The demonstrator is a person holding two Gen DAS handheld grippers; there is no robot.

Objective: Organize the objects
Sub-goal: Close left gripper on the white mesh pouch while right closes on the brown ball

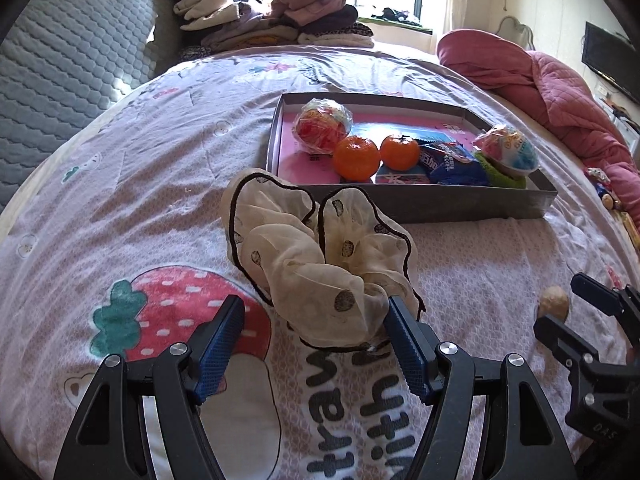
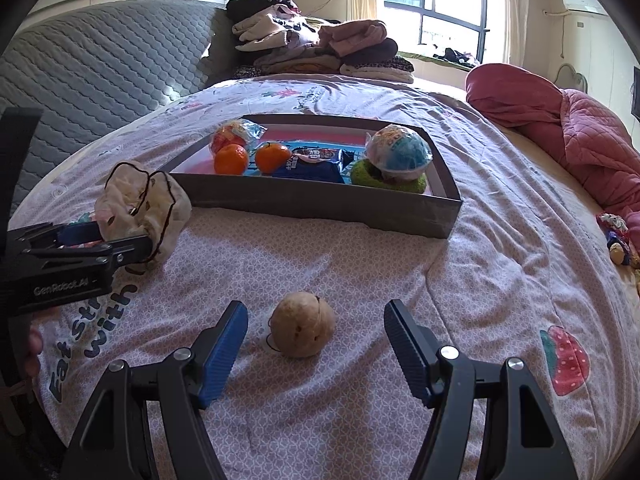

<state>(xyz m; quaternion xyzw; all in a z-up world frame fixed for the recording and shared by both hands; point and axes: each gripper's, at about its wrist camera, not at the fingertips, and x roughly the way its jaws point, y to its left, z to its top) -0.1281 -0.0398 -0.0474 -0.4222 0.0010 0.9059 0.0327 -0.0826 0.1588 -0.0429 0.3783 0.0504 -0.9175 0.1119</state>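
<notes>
A cream spotted scrunchie [image 1: 320, 256] with dark trim lies on the bedsheet; it also shows in the right wrist view [image 2: 140, 204]. My left gripper [image 1: 316, 308] is open, its fingers on either side of the scrunchie's near end, the right finger [image 1: 404, 340] touching it. A tan round ball [image 2: 303, 325] lies on the sheet, also seen in the left wrist view [image 1: 554, 302]. My right gripper [image 2: 316, 320] is open around the ball, not touching it. A grey tray [image 2: 320, 200] beyond holds two oranges [image 2: 231, 159], snack packets and wrapped balls.
The tray's front wall [image 1: 440, 200] stands just behind the scrunchie. Folded clothes [image 2: 320, 48] are stacked at the head of the bed. A pink quilt [image 2: 580, 132] lies at the right, small toys [image 2: 618, 240] by it. A grey padded headboard [image 1: 72, 64] is at the left.
</notes>
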